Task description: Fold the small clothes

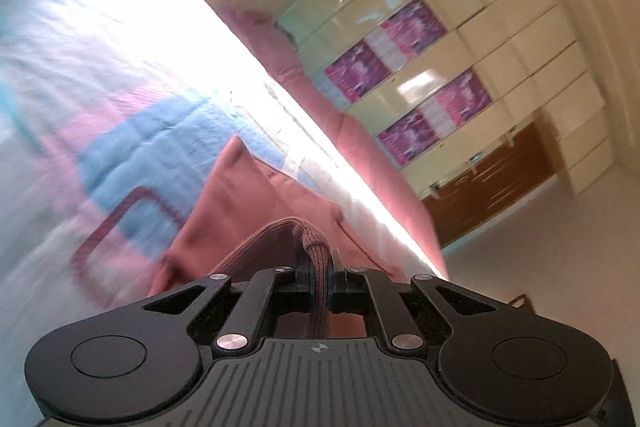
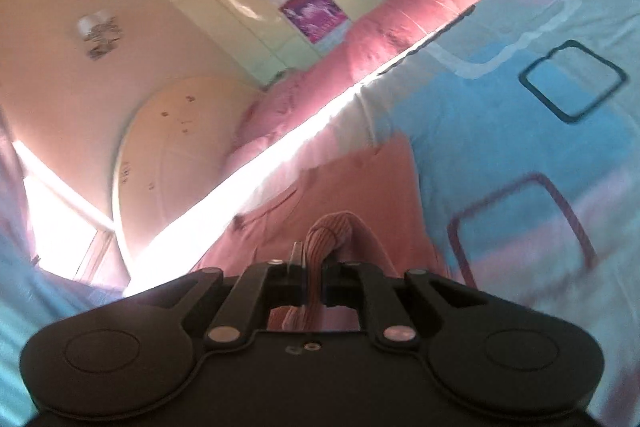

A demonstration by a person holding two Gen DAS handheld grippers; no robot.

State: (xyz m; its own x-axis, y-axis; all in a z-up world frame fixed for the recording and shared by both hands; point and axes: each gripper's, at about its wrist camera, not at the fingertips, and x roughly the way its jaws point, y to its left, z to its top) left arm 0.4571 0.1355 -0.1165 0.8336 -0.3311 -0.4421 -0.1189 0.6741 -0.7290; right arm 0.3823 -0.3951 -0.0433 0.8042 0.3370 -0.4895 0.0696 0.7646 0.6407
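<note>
A small dusty-pink garment point(image 1: 256, 203) lies on the bed, its far part spread on the blue and pink bedsheet point(image 1: 132, 131). My left gripper point(image 1: 320, 267) is shut on the garment's ribbed hem point(image 1: 316, 251), which bunches up between the jaws. In the right wrist view the same pink garment point(image 2: 360, 195) stretches ahead of me. My right gripper point(image 2: 314, 267) is shut on another part of its ribbed hem point(image 2: 330, 231). Both views are tilted and blurred.
A pink blanket point(image 1: 352, 143) lies along the bed's far edge, also in the right wrist view point(image 2: 400, 27). Behind it stands a cream wardrobe point(image 1: 460, 39) with purple panels. A rounded cream headboard point(image 2: 176, 147) and a bright window point(image 2: 60, 227) are to the left.
</note>
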